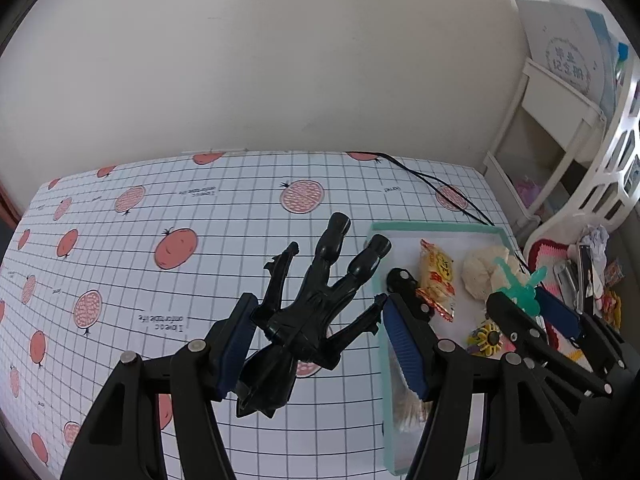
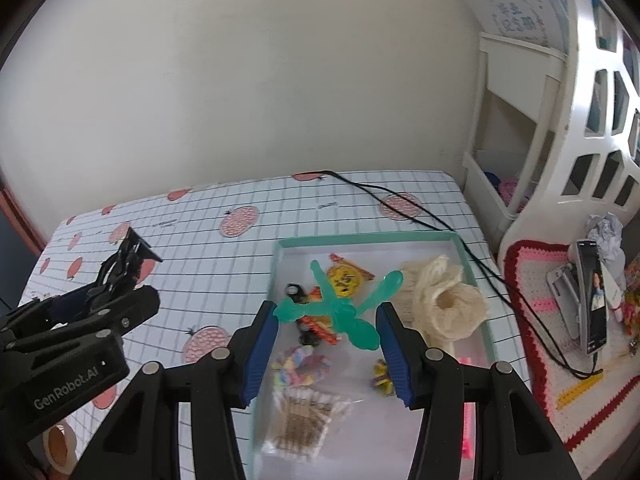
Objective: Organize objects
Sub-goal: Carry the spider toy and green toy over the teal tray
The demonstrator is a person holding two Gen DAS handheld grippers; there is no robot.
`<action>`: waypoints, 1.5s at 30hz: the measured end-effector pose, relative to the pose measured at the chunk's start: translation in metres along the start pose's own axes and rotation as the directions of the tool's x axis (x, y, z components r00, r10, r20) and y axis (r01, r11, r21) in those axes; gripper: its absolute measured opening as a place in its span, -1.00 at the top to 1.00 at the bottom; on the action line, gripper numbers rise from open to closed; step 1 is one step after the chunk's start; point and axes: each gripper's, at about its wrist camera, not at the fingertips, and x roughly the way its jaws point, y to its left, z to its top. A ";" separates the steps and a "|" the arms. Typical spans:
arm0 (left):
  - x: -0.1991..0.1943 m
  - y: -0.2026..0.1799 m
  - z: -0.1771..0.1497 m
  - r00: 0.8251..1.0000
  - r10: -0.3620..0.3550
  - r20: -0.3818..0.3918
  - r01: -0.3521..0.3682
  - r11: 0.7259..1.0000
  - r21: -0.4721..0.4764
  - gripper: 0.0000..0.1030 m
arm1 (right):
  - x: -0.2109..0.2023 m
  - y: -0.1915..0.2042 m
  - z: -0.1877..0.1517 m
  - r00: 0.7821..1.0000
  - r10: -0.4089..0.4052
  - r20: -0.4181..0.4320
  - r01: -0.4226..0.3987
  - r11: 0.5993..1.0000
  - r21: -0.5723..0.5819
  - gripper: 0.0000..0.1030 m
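My left gripper [image 1: 320, 314] is shut on a black toy figure [image 1: 308, 312], held tilted above the checked tablecloth [image 1: 160, 280], legs pointing away. My right gripper [image 2: 325, 314] is shut on a green plastic dragonfly [image 2: 340, 308], hanging over a teal-rimmed tray [image 2: 360, 238]. The tray holds a cream yarn ball [image 2: 444, 304], a yellow snack packet [image 2: 346, 278], a bag of cotton swabs [image 2: 304, 416] and small coloured toys. In the left wrist view the right gripper [image 1: 520, 296] with the dragonfly [image 1: 516, 284] is above the tray [image 1: 436, 227]. The left gripper [image 2: 120, 268] shows left of the tray.
A black cable [image 2: 400, 200] runs across the table past the tray's far right corner. A white shelf unit [image 2: 520, 120] stands at the right, with a crocheted mat [image 2: 532, 300] and a phone [image 2: 592, 296] below it. A tape roll [image 2: 60, 448] lies at the near left edge.
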 end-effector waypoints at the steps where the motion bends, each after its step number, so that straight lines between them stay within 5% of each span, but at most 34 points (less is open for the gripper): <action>1: 0.002 -0.003 0.000 1.000 -0.002 0.001 0.002 1.000 0.002 -0.29 | 0.001 -0.006 0.000 1.000 -0.003 -0.002 0.003 1.000 0.012 -0.05; 14: 0.025 -0.030 0.001 0.997 -0.070 0.016 0.070 0.996 0.051 -0.29 | 0.020 -0.042 0.006 1.000 -0.021 0.023 0.020 0.998 0.064 -0.05; 28: 0.056 -0.064 -0.014 0.983 -0.168 -0.079 0.174 0.981 0.081 -0.29 | 0.044 -0.070 0.011 1.000 -0.020 -0.007 0.021 0.995 0.098 -0.05; 45: 0.096 -0.086 -0.028 0.973 -0.157 -0.169 0.171 0.983 0.070 -0.29 | 0.088 -0.071 0.018 0.999 -0.006 -0.045 0.006 1.000 0.014 -0.05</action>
